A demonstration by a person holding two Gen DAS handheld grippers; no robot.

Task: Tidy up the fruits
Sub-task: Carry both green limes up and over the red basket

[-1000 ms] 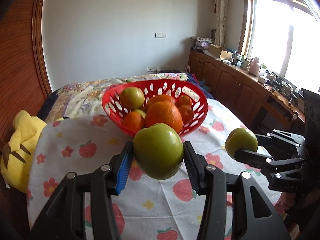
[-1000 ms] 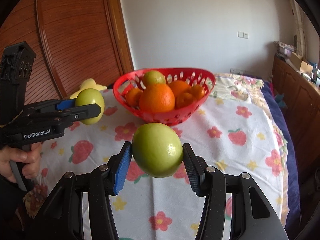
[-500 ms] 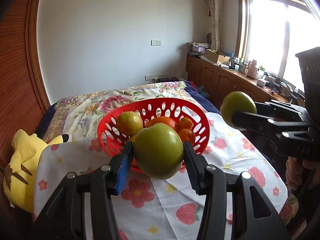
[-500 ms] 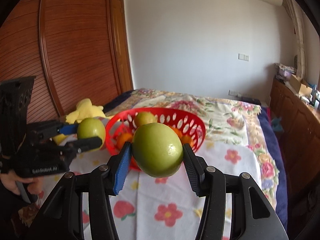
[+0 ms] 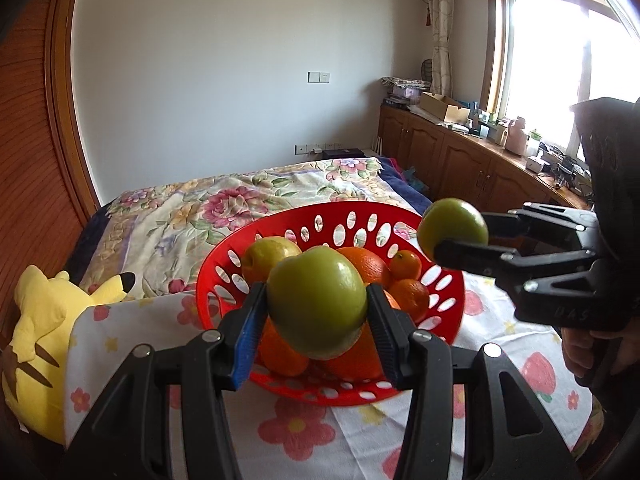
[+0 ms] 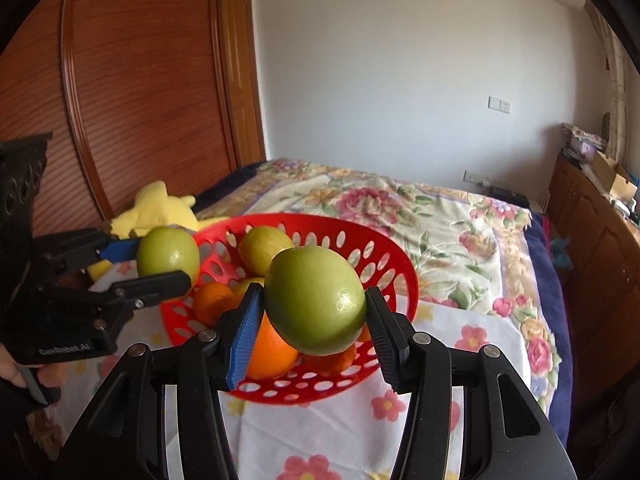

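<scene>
The left gripper [image 5: 316, 312] is clamped on a round green apple [image 5: 317, 303], one ribbed pad blue, the other black, both pressed into its smooth, glossy skin. The right gripper [image 6: 314, 312] grips a second green apple [image 6: 315, 299] the same way, this one slightly egg-shaped with a bright highlight on its right side. Both apples hang in the air just above the near rim of a red plastic basket [image 5: 440, 280], a shallow round bowl whose wall is pierced with oval holes. Inside it lie a large dimpled orange [image 5: 366, 264], smaller tangerines [image 5: 405, 264] and a yellowish-green fruit [image 5: 268, 256] at the far left. The basket stands on a white cloth [image 5: 320, 432] printed with strawberries and pink flowers, spread over a bed with a floral quilt [image 5: 240, 200]. A soft yellow plush toy [image 5: 44, 320] lies at the left edge of the cloth. In the right wrist view, the black body of the left gripper reads "GenRobot.AI" in white letters; in the left wrist view, the right gripper's body carries raised letters that seem to read "DAS". Ribbed wooden panelling [image 6: 140, 100] lines the left wall.
</scene>
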